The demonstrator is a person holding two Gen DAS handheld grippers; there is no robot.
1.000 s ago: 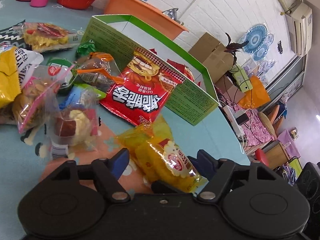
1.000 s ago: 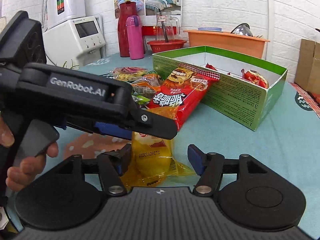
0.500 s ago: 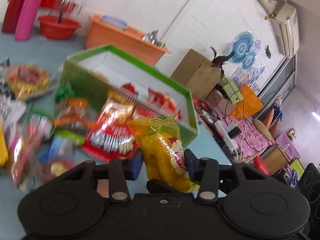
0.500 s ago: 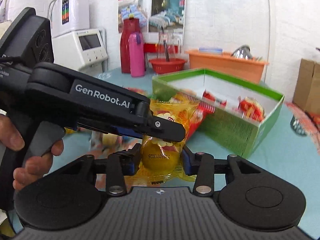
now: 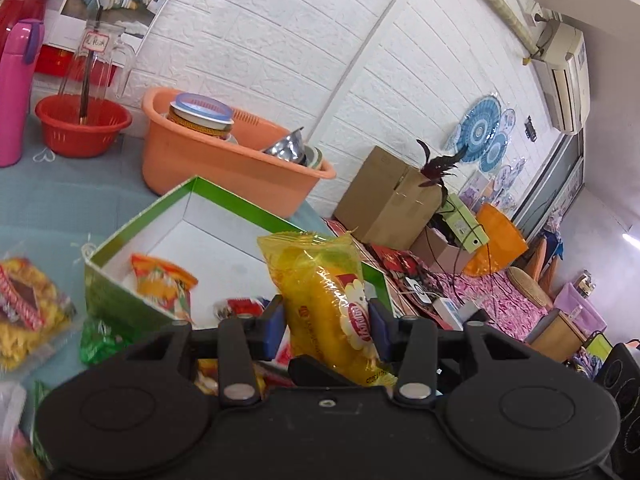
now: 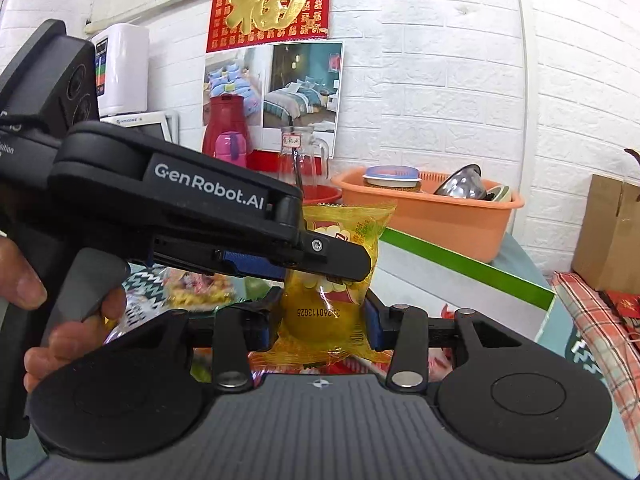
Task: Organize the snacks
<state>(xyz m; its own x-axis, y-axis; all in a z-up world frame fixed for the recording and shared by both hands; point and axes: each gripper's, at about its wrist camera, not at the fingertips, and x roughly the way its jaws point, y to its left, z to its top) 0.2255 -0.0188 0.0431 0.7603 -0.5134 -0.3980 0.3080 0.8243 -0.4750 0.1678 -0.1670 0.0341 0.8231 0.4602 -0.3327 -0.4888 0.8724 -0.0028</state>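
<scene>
Left gripper [image 5: 326, 326] and right gripper [image 6: 320, 320] both clamp one yellow snack packet [image 5: 328, 308], pads pressed to its sides. Beyond the fingertips lies the green box [image 5: 120, 280], holding some snacks.

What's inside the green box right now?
In the green box: an orange-red packet against the near wall, white floor beyond. The held yellow packet and both grippers cover the near right part, so anything there can't be seen.

Both grippers pinch the yellow snack packet [image 5: 332, 312] — left gripper [image 5: 326, 330] apparently above the right gripper [image 6: 320, 326]; a hand [image 6: 60, 320] squeezes the left gripper's trigger.
</scene>
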